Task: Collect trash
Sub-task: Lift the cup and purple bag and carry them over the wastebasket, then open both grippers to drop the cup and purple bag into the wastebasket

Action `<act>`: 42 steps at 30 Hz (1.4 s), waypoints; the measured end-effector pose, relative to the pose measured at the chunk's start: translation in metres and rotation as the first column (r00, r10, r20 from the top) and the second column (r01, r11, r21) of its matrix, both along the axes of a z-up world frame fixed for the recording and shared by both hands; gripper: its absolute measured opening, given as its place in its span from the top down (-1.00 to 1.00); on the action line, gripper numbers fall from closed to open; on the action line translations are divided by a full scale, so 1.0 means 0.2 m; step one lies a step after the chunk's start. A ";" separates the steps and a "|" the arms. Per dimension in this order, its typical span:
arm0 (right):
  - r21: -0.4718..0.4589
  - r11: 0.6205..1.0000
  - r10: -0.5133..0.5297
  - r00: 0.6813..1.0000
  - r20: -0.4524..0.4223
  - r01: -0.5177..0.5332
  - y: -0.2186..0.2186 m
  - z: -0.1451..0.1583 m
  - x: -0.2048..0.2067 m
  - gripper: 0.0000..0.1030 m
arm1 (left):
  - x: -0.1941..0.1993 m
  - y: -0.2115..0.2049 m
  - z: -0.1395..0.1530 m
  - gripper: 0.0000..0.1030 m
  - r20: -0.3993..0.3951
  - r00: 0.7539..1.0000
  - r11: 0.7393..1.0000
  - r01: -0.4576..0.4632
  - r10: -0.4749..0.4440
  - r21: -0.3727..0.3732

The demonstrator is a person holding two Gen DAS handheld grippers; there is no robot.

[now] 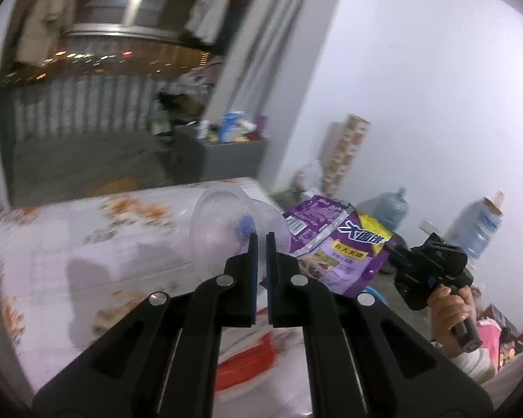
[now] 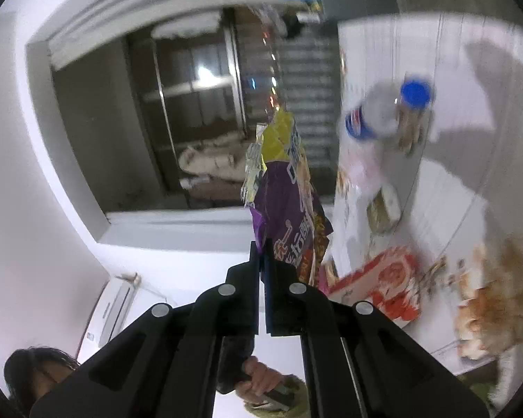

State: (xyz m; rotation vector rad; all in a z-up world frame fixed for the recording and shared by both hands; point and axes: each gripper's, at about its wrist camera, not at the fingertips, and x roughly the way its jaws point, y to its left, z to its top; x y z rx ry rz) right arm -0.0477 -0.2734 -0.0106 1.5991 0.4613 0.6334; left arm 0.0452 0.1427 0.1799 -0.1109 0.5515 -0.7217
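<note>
My left gripper [image 1: 261, 238] is shut on the rim of a clear plastic cup [image 1: 226, 230], held above the floral tablecloth [image 1: 97, 254]; something blue shows through the cup. My right gripper [image 2: 261, 249] is shut on a purple and yellow snack bag [image 2: 286, 188], lifted in the air beside the table. The same bag [image 1: 334, 244] shows in the left wrist view, held by the right gripper [image 1: 401, 250] just right of the cup. A clear bottle with a blue cap [image 2: 387, 111] lies on the table in the right wrist view.
A red and white box [image 2: 383, 282] and a small wrapper [image 2: 383, 209] lie on the table. Two large water jugs [image 1: 477, 226] stand by the white wall. A grey bin [image 1: 226, 153] full of items stands by the balcony door.
</note>
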 end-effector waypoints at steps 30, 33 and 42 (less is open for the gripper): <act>-0.588 0.653 -0.747 0.534 -0.396 0.478 -1.29 -0.59 -0.83 0.95 | -0.02 -2.88 -1.09 0.95 -0.444 0.769 0.747 0.606 -0.461 0.273; -0.532 0.684 -0.727 0.517 -0.451 0.499 -1.39 -0.77 -0.80 0.95 | 0.02 -3.05 -1.28 0.95 -0.473 0.765 0.733 0.608 -0.438 0.305; -0.504 0.772 -0.627 0.331 -0.706 0.387 -1.52 -1.39 -0.80 0.24 | 0.07 -3.25 -1.69 0.50 -0.583 0.725 0.663 0.644 -0.368 0.382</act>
